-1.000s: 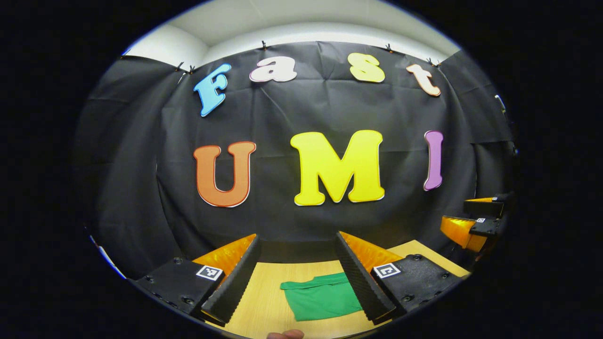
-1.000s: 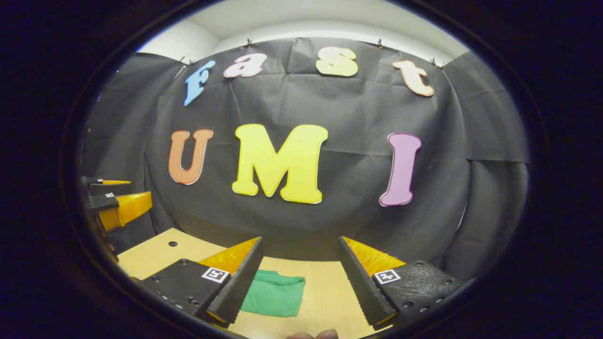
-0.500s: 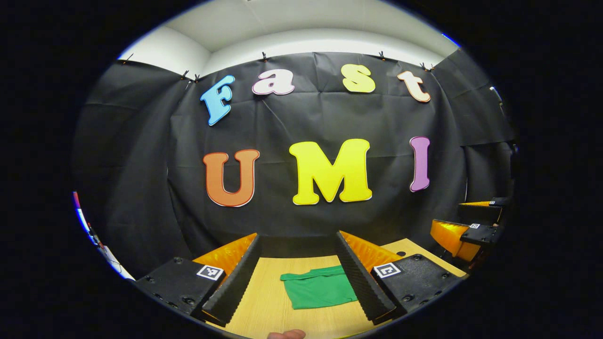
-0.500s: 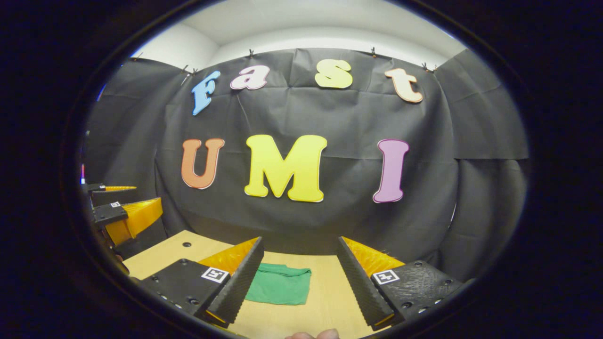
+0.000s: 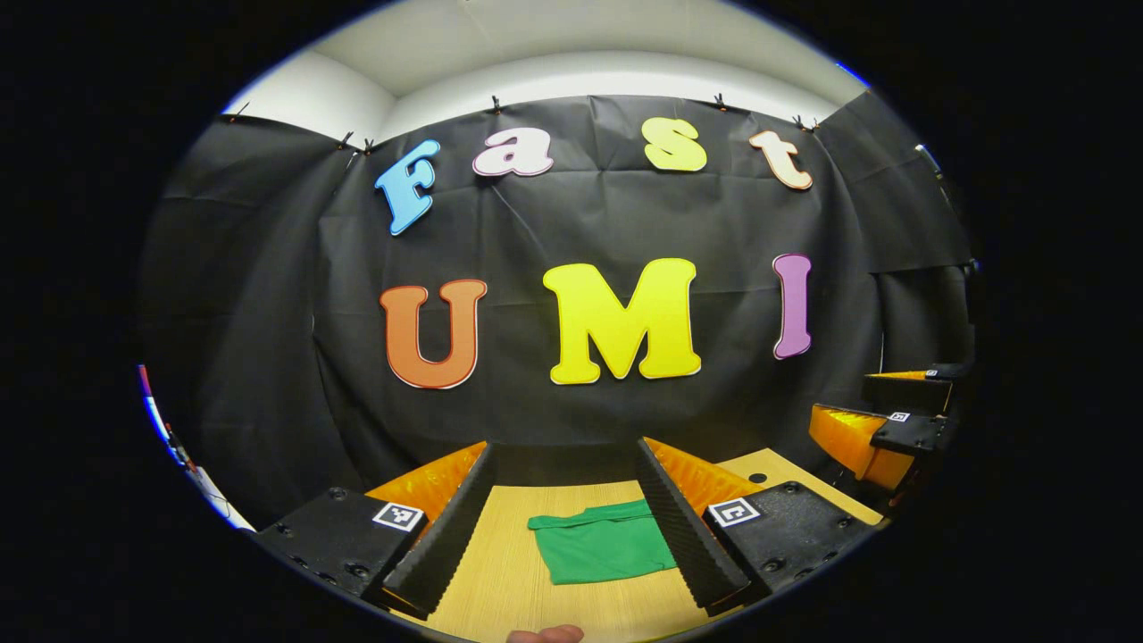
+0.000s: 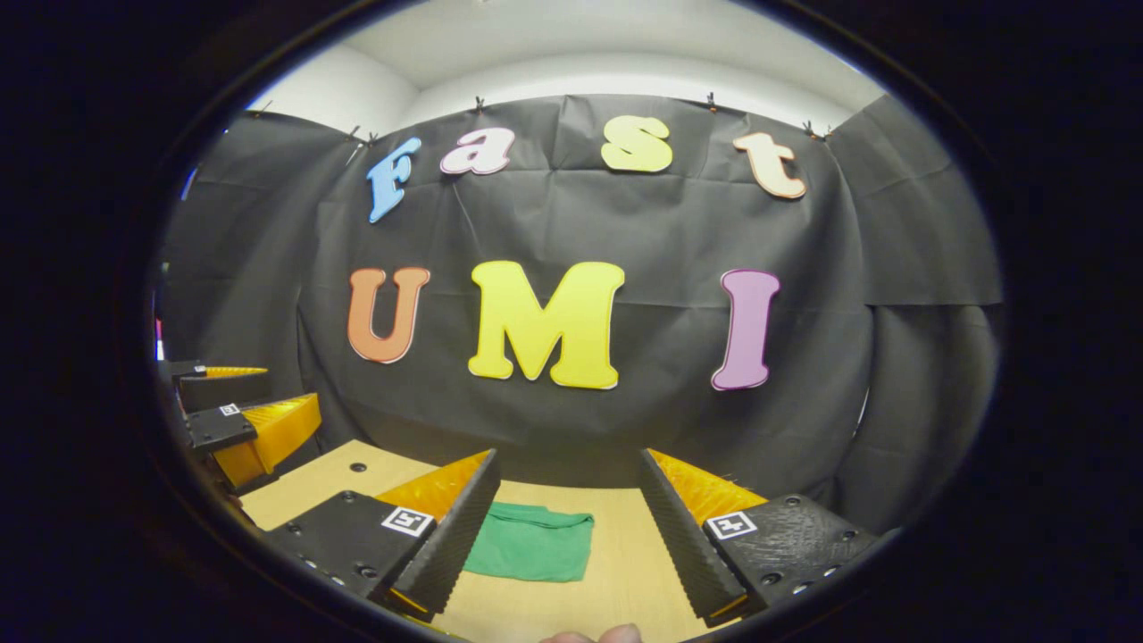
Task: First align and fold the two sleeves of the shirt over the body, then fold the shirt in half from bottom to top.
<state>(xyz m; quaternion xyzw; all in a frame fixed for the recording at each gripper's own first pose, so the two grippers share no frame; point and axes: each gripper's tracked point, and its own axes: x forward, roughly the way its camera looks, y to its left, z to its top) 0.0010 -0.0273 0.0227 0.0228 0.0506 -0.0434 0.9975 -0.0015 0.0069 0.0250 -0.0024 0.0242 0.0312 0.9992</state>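
Both tools (image 5: pixel 563 522) (image 6: pixel 567 527) apart, w/ nothing; folded green shirt (image 5: pixel 600 549) on table (image 5: pixel 500 580).

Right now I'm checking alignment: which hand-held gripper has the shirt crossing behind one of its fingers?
Both do: the left hand-held gripper hides the shirt behind its right finger; the right hand-held gripper, behind its left.

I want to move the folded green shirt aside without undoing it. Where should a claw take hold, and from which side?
Probably best by the near edge of the shirt, coming in low from the front. It lies flat on the table as a compact rectangle, and both the left claw and the right claw hang open above it on that near side. Which edge is the fold I cannot tell.
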